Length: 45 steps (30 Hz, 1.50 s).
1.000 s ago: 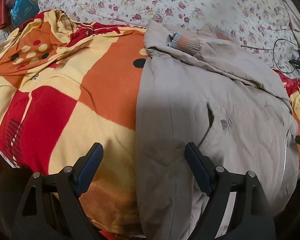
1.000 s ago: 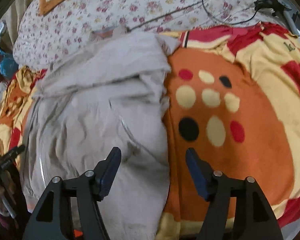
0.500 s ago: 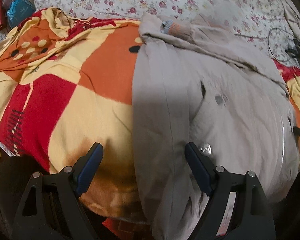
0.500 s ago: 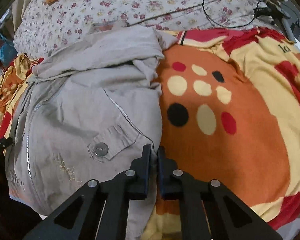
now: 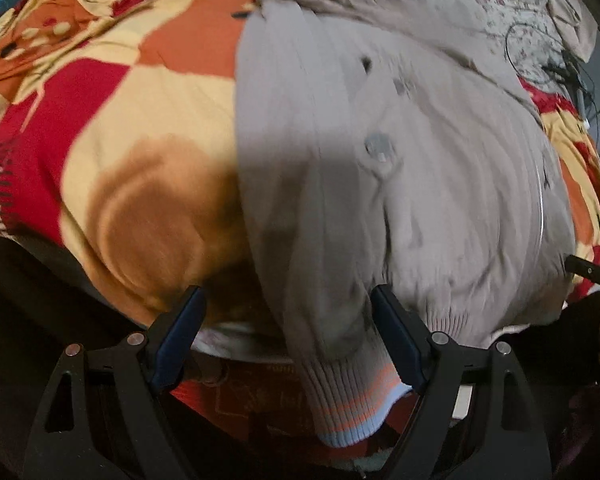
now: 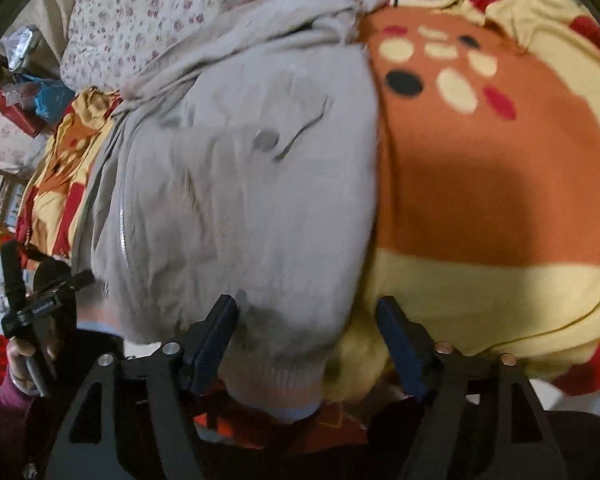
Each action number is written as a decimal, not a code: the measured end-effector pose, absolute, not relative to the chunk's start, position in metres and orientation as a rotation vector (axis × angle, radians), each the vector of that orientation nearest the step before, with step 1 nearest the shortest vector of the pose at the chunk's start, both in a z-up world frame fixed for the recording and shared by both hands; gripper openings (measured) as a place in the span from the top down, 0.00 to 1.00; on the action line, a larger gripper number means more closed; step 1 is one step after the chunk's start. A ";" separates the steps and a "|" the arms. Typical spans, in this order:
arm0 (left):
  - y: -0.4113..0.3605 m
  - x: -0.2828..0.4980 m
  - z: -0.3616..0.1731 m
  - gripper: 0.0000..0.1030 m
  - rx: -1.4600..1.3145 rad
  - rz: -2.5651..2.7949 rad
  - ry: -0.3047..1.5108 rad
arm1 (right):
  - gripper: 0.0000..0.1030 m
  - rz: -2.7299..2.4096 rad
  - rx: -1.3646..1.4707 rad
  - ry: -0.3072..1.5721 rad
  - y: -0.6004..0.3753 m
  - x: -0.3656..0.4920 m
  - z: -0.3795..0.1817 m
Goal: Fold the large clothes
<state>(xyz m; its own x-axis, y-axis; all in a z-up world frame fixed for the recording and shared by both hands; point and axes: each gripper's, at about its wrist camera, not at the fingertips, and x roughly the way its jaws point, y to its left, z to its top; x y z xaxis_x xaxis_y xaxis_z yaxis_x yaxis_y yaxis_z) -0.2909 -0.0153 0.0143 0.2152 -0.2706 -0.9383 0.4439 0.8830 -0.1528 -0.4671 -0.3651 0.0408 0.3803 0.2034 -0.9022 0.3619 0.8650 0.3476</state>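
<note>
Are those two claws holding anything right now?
No. Left gripper and right gripper are both open, each straddling the jacket's ribbed hem, not clamping it.

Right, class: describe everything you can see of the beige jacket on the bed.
The beige jacket looks like soft woven cloth, with a round snap, a silver zip and a ribbed hem striped orange and pale blue. It lies spread on the patterned blanket, hem hanging off the near edge between the open left tongs. The open right tongs straddle its other corner.
</note>
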 end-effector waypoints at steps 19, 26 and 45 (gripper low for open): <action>-0.007 -0.313 0.045 0.89 0.040 -0.703 1.211 | 0.92 0.054 0.506 1.099 -0.329 -0.500 0.077; 0.012 -0.298 0.078 0.89 -0.030 -0.754 1.183 | 0.92 0.115 0.566 1.085 -0.330 -0.507 0.082; -0.082 -0.108 0.174 0.89 -0.186 -0.675 0.893 | 0.91 -0.036 0.592 0.699 -0.432 -0.310 0.182</action>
